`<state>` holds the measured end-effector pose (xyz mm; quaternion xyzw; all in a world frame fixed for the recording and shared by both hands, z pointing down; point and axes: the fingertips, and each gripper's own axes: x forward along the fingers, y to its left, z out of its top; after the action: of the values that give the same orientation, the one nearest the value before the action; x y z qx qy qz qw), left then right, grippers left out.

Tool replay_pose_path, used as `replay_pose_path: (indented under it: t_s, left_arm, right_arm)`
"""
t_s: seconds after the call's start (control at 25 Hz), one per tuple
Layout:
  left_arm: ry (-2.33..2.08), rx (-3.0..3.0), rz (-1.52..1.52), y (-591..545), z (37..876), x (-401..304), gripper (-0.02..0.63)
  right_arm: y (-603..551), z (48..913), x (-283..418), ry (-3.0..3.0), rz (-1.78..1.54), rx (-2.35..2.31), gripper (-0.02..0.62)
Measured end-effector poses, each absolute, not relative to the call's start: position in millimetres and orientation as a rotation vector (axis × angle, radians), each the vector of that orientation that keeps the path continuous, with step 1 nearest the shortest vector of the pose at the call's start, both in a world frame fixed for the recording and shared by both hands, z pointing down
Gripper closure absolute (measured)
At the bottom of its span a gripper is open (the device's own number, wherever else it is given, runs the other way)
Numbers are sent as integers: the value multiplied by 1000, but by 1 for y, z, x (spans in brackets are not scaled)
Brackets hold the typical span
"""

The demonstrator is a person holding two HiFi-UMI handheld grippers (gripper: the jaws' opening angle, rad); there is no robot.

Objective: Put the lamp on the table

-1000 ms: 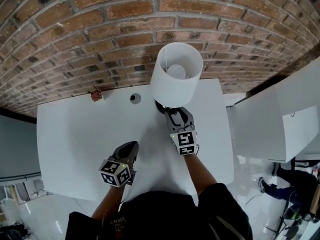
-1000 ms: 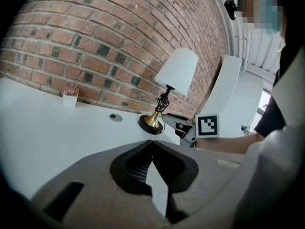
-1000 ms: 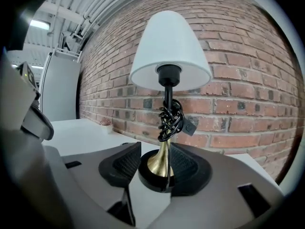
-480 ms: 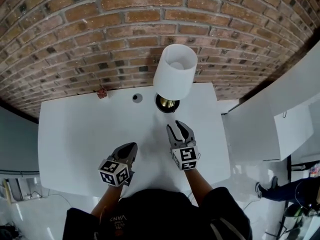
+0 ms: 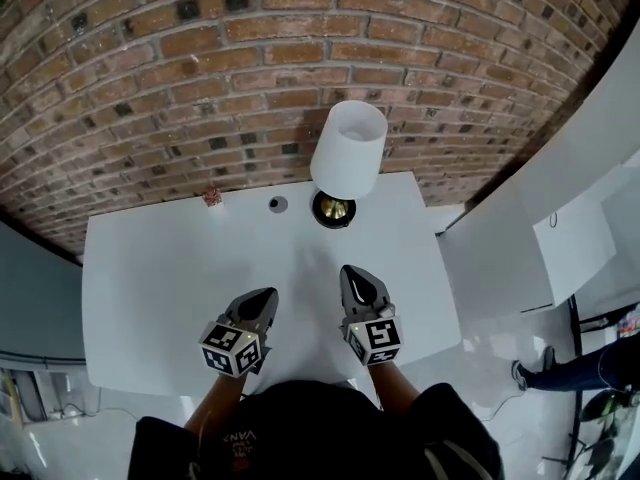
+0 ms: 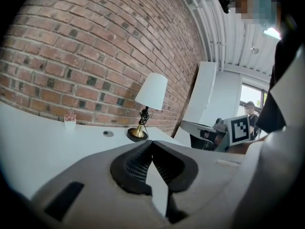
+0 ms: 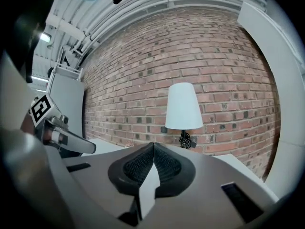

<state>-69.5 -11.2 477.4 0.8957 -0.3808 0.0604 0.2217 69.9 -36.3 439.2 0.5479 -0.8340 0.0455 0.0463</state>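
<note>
The lamp (image 5: 347, 153) stands on the worktop (image 5: 150, 288). The left hand-held gripper (image 5: 263, 299) is closed and empty; the right hand-held gripper (image 5: 354, 275) has just closed on nothing. Best to draw the 2 back level, clear of the lamp.

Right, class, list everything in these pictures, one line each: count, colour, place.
Lamp: one, white shade and brass base, upright at the table's back edge.
Table: one, white, against the wall.
Potted plant: one, pinkish in white pot, table's back left.
Round disc: one, grey, on the table left of the lamp's base.
Brick wall: one, red-brown, behind the table.
Cabinet: one, white, right of the table.
Left hand-held gripper: one, grey, above the table's near edge, shut, empty.
Right hand-held gripper: one, grey, beside it, jaws just closed, nothing between them.
</note>
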Motion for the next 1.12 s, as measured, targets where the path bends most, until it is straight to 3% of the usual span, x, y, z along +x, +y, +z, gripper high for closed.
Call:
replay_pose_path:
  t_s: [0.48,1.12]
  left_arm:
    - [-961,2606,100,15,434,-84,607]
    - [-891,2778,158,56,426,-119,607]
  right_arm:
    - [16,389,37,-2533,100,1789,595]
    - [74,402,-4,-2427,197,1898,597]
